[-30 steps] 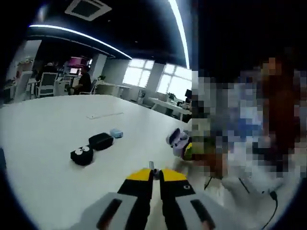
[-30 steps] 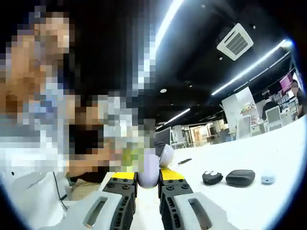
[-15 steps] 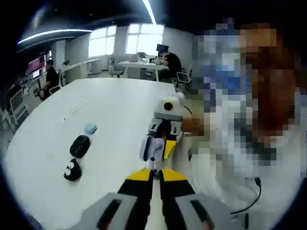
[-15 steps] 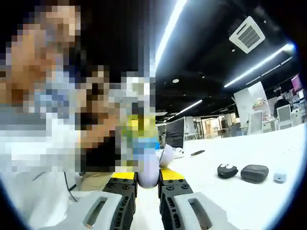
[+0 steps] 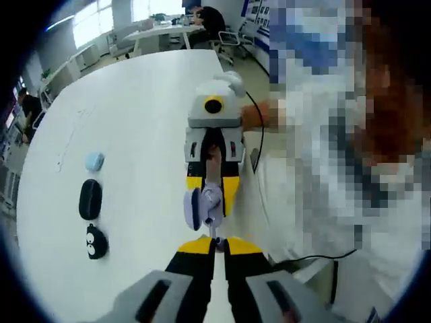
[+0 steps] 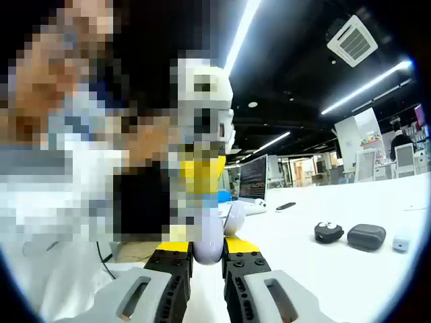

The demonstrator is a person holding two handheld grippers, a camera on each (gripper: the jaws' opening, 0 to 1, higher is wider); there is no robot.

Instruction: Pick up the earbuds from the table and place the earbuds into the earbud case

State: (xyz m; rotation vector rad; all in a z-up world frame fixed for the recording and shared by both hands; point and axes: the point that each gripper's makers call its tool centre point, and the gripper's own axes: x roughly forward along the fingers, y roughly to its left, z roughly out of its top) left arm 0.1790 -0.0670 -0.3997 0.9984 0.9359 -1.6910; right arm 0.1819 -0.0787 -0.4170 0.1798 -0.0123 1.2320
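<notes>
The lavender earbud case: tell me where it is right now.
The lavender earbud case is off the table, open, clamped in the right gripper, just ahead of the left gripper.

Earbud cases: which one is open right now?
The lavender earbud case clamped in the right gripper, lid hinged open. The black oval case, googly-eyed black case and pale blue case lie shut on the table.

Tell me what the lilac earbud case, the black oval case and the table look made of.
The lilac earbud case, held in the right tool, looks like smooth, matte plastic or silicone; no glare. The black oval case appears matte, possibly fabric-covered; too small to tell. The table looks like white laminate, with soft light reflections.
</notes>
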